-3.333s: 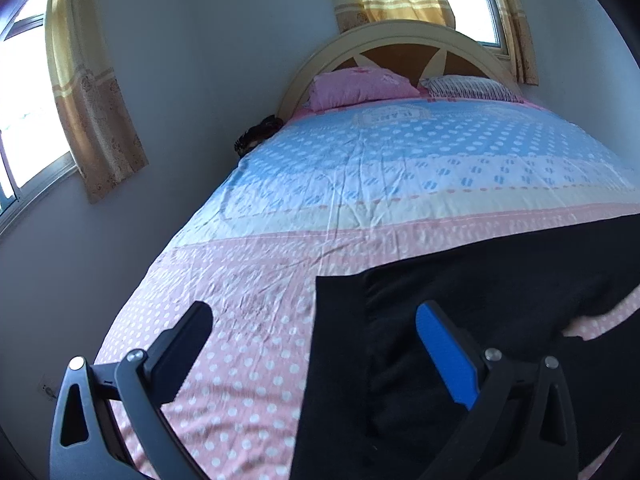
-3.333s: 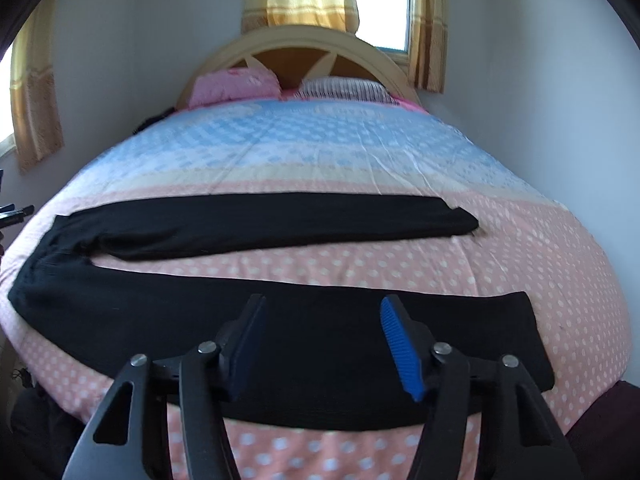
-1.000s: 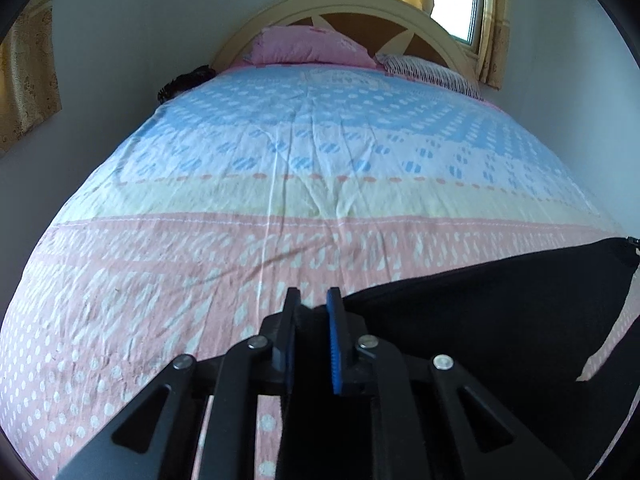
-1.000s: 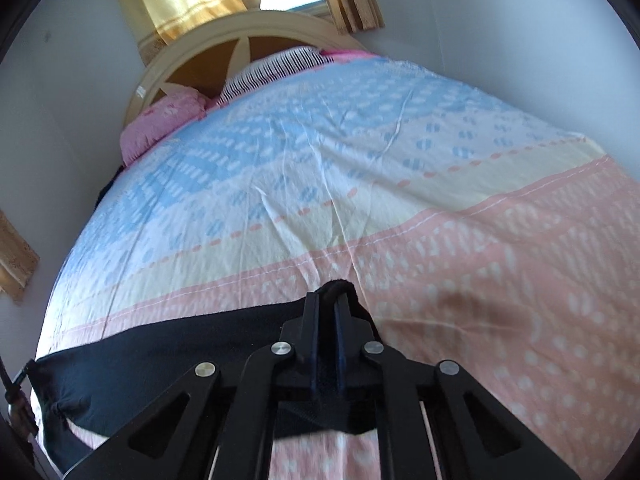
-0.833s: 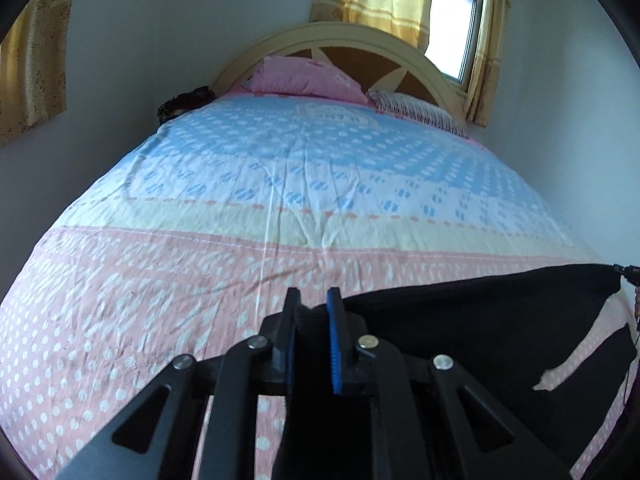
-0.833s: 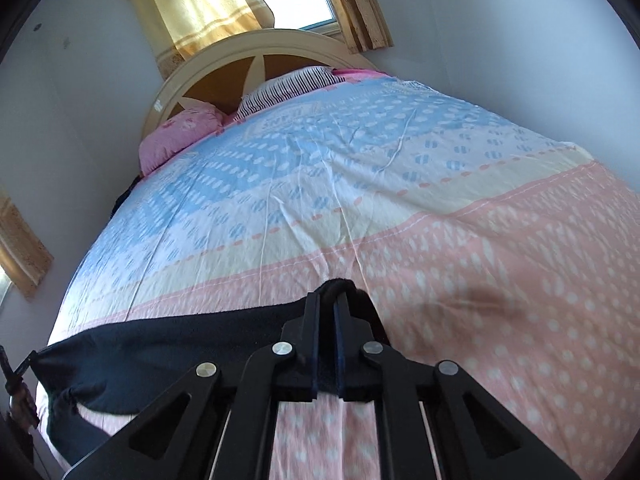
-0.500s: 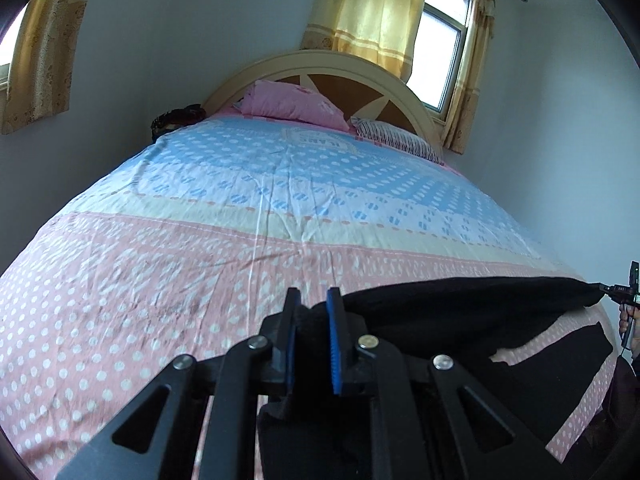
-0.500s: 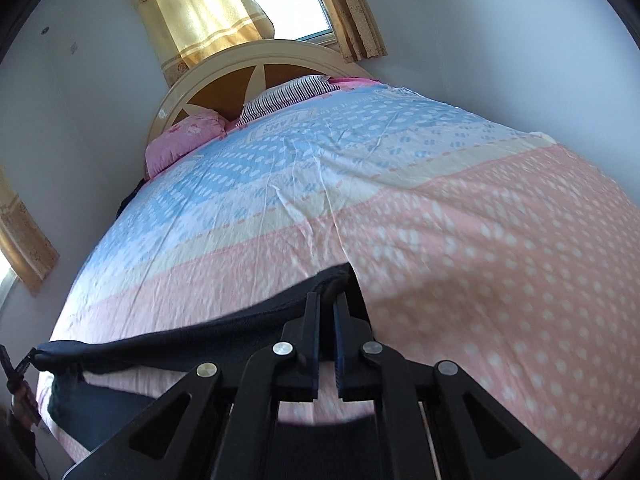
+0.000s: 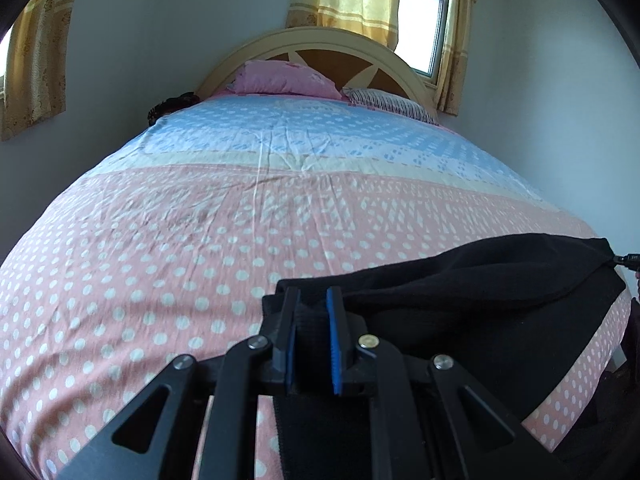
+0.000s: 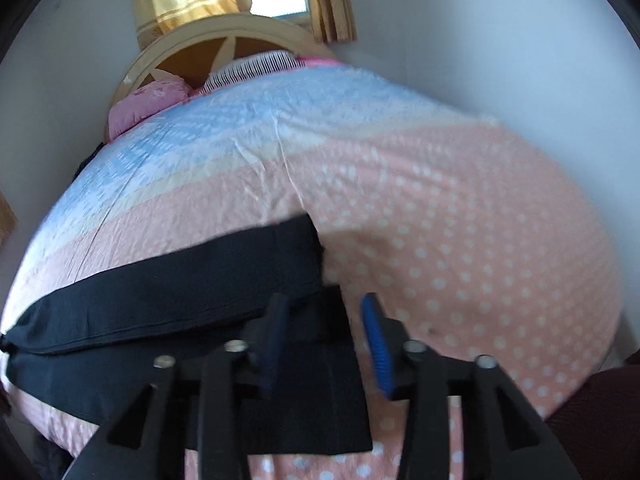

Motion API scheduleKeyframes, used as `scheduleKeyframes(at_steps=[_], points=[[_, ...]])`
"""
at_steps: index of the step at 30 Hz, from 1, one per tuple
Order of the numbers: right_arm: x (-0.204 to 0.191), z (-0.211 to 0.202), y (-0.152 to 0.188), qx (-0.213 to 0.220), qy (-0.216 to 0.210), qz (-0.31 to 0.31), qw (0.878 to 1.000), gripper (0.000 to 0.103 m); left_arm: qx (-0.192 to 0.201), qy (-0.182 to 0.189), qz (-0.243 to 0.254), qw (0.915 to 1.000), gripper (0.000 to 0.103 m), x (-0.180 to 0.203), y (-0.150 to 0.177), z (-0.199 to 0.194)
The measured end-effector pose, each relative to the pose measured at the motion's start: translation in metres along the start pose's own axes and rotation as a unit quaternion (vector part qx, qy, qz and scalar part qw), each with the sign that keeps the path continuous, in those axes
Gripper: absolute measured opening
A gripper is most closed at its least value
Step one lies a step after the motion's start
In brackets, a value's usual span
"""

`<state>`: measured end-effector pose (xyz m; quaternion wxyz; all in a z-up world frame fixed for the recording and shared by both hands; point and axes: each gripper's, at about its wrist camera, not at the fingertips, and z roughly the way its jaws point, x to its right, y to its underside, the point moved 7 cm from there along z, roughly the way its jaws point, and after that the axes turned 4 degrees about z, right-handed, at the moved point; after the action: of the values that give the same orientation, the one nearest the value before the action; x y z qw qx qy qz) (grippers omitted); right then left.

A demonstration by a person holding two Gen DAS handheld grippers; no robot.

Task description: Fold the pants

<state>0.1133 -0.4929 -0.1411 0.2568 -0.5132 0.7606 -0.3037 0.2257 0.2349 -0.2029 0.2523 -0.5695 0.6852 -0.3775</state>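
Black pants (image 9: 480,280) lie across the near end of the bed, one leg folded over onto the other. My left gripper (image 9: 314,300) is shut on the waist end of the pants, black cloth pinched between its blue pads. In the right wrist view the pants (image 10: 168,296) stretch to the left, the upper leg's cuff end lying on the lower leg. My right gripper (image 10: 324,308) is open just above the cuff ends, with nothing between its fingers. That view is blurred by motion.
The bed has a pink dotted cover (image 9: 160,248) near me and blue farther back. A pink pillow (image 9: 280,78) and a striped pillow (image 9: 388,100) lie by the arched headboard (image 9: 320,42). Walls stand close on both sides. Curtained windows are behind.
Both grippers carried the far leg toward the near edge and laid it over the near leg. The right gripper then opened and let the cuff go; the left stays shut on the waist.
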Motion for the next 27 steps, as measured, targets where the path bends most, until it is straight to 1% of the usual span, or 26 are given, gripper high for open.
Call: scheduleKeyframes(at_steps=[1,2,3,4,5,7,9,10,12,14,15,16,17,19,20,21,24,25,26,27], points=[[-0.015,-0.010,-0.003,0.011,0.002,-0.023,1.000,0.044,0.001,-0.003,0.007,1.0000,0.014,0.001,0.000,0.000],[-0.039,-0.021,-0.005,0.022,0.000,-0.055,0.998,0.044,0.002,-0.006,0.014,0.9999,0.014,0.002,-0.001,0.001],[-0.062,-0.029,-0.004,0.028,-0.009,-0.085,0.996,0.044,0.003,-0.008,0.019,0.9998,0.014,0.003,-0.001,0.000],[-0.096,-0.034,0.001,0.025,-0.028,-0.126,0.991,0.044,0.003,-0.010,0.024,0.9997,0.014,0.004,-0.001,0.000],[-0.118,-0.035,0.007,0.020,-0.040,-0.154,0.987,0.044,0.005,-0.012,0.028,0.9995,0.014,0.004,-0.001,0.000],[-0.174,-0.031,0.027,0.005,-0.064,-0.224,0.972,0.044,0.007,-0.018,0.039,0.9990,0.014,0.005,0.000,0.002],[-0.227,-0.021,0.052,-0.013,-0.091,-0.291,0.952,0.044,0.012,-0.026,0.059,0.9979,0.015,0.007,0.001,0.001],[-0.242,-0.017,0.060,-0.016,-0.097,-0.310,0.945,0.044,0.014,-0.030,0.072,0.9969,0.015,0.009,0.001,0.000],[-0.278,-0.003,0.079,-0.024,-0.103,-0.361,0.926,0.044,0.016,-0.041,0.115,0.9924,0.015,0.015,0.003,-0.002],[-0.300,0.009,0.093,-0.038,-0.107,-0.389,0.914,0.044,0.016,-0.050,0.170,0.9841,0.016,0.023,0.006,-0.004],[-0.311,0.017,0.099,-0.041,-0.102,-0.408,0.906,0.044,0.014,-0.056,0.198,0.9784,0.016,0.026,0.008,-0.004],[-0.317,0.023,0.102,-0.044,-0.096,-0.420,0.901,0.044,0.013,-0.056,0.219,0.9741,0.016,0.028,0.009,-0.004],[-0.324,0.029,0.107,-0.048,-0.090,-0.436,0.894,0.044,0.013,-0.054,0.230,0.9715,0.017,0.029,0.010,-0.005],[-0.331,0.038,0.114,-0.052,-0.087,-0.456,0.884,0.044,0.014,-0.050,0.238,0.9700,0.020,0.027,0.009,-0.007],[-0.332,0.039,0.115,-0.051,-0.084,-0.462,0.881,0.044,0.016,-0.044,0.240,0.9696,0.020,0.026,0.008,-0.007],[-0.333,0.042,0.114,-0.050,-0.086,-0.462,0.881,0.044,0.017,-0.041,0.244,0.9689,0.021,0.025,0.008,-0.008],[-0.331,0.051,0.101,-0.074,-0.109,-0.424,0.896,0.043,0.011,-0.028,0.267,0.9633,0.021,0.028,0.008,-0.008],[-0.336,0.049,0.102,-0.077,-0.113,-0.417,0.899,0.025,0.006,-0.028,0.277,0.9605,0.020,0.032,0.009,-0.007],[-0.336,0.050,0.101,-0.077,-0.110,-0.417,0.899,0.013,-0.001,-0.025,0.287,0.9575,0.018,0.033,0.009,-0.005],[-0.337,0.051,0.100,-0.073,-0.101,-0.419,0.899,0.006,-0.005,-0.019,0.294,0.9556,0.016,0.035,0.009,-0.004]])
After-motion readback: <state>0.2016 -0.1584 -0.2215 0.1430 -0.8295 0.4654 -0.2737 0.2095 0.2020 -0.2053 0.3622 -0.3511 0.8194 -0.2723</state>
